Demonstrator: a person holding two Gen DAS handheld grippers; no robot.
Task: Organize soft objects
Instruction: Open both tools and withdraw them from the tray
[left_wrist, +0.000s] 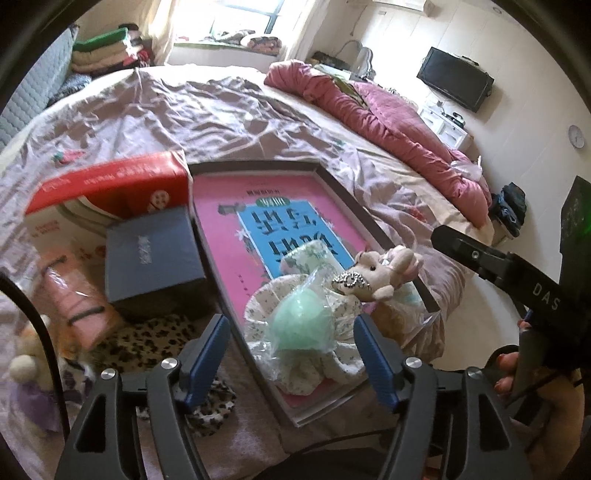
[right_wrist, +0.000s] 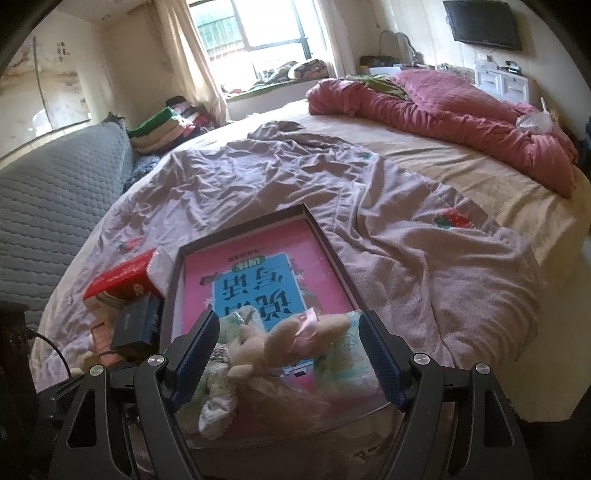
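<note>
On the bed, the shallow dark-framed tray with the pink and blue book cover inside already carries several soft things at its near end: a mint-green ball wrapped in clear plastic lying on a floral white cloth, and just beyond it a beige plush animal with a pink bow. The left gripper stands with jaws wide on both sides of the ball without pressing it, so I judge this piece as just put down. The right gripper is also wide and holds nothing; the plush lies between its fingers, untouched. Left of the tray, a small cream plush toy and a leopard-print fabric remain outside, so part of the work seems left.
</note>
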